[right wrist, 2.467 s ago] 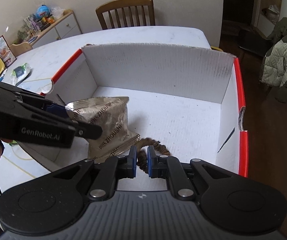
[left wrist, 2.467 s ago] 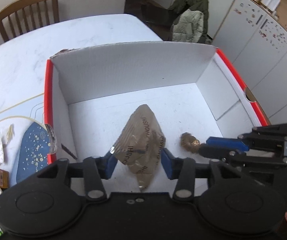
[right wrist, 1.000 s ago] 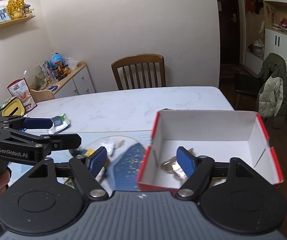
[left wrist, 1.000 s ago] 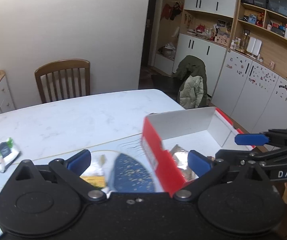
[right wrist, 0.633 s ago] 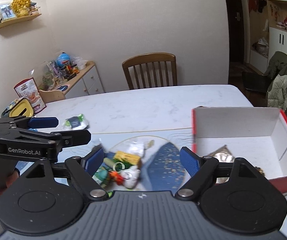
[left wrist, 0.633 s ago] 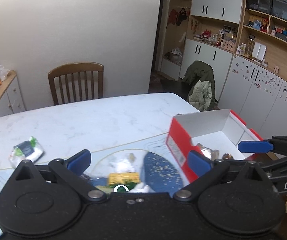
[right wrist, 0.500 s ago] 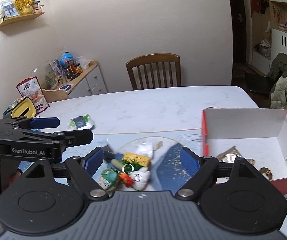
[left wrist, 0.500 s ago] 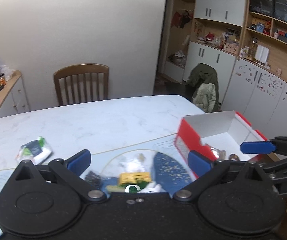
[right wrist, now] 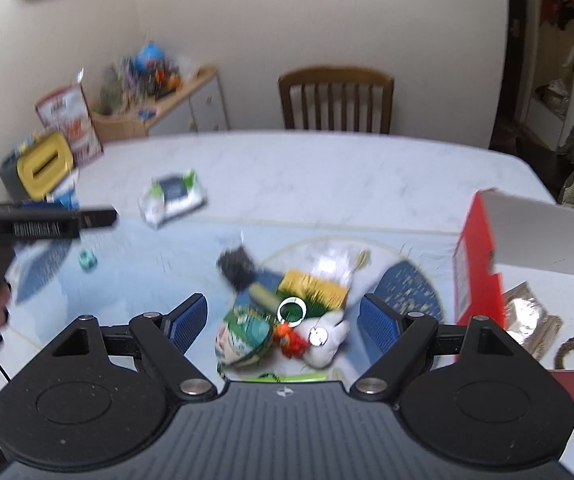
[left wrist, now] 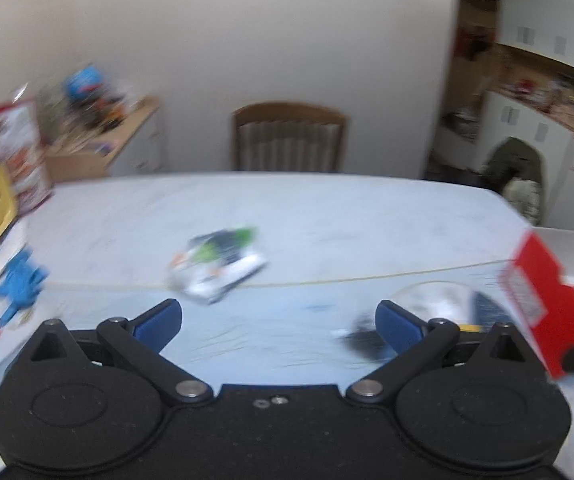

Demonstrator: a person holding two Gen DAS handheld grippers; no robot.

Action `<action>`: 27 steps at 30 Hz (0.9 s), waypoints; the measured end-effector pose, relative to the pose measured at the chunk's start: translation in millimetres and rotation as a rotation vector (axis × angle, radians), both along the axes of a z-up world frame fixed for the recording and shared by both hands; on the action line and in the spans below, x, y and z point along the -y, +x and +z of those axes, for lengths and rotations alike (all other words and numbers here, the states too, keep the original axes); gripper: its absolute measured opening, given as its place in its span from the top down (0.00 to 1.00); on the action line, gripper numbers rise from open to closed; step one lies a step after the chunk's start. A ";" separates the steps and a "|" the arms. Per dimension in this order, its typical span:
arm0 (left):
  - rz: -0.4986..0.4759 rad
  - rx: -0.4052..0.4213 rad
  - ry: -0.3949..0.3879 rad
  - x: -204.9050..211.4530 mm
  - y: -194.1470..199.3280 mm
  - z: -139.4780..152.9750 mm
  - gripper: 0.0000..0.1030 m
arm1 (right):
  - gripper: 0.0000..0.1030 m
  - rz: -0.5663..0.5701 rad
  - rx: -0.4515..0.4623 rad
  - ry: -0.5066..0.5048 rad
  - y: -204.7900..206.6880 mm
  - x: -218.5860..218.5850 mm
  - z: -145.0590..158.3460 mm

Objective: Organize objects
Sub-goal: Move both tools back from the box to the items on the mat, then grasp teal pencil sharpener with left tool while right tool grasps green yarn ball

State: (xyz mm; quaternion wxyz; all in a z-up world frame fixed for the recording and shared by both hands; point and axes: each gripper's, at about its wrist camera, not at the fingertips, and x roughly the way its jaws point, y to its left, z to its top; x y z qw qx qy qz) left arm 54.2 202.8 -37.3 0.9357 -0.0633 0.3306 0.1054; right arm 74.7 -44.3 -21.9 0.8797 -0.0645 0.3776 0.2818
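Observation:
A red-and-white cardboard box sits at the table's right end, holding a silvery snack packet and a small brown ring-shaped item. My right gripper is open above a pile of small items: a yellow block, a green-capped tube, a white toy, a printed pouch. My left gripper is also open and empty, over bare tablecloth. A white-and-green wipes pack lies ahead of it; the same wipes pack shows in the right wrist view. The left wrist view is blurred.
A wooden chair stands at the table's far side. A sideboard with clutter is at back left, a yellow-lidded container on the table's left edge. Blue item lies far left. A small teal object sits on the cloth.
Both grippers let go of the packet and the brown item in the box, opened, pulled back and swung left. The left one now faces the wipes pack, the right one the pile.

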 end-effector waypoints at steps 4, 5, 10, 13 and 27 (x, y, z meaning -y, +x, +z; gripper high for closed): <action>0.130 -0.023 -0.039 -48.1 2.3 -23.8 0.00 | 0.19 0.056 -0.031 -0.041 7.0 -22.1 -18.5; 0.153 -0.027 -0.028 -57.7 2.3 -30.3 0.00 | 0.19 0.071 -0.037 -0.049 7.8 -27.1 -22.8; 0.243 -0.078 0.023 -95.0 3.2 -64.5 0.01 | 0.19 0.128 -0.057 -0.099 12.6 -52.9 -44.1; 0.256 -0.115 0.036 -105.9 4.4 -80.8 0.01 | 0.19 0.133 -0.076 -0.118 15.9 -60.6 -55.7; 0.269 -0.158 0.058 -119.7 15.7 -115.2 0.22 | 0.33 0.108 -0.130 -0.167 30.2 -74.1 -84.4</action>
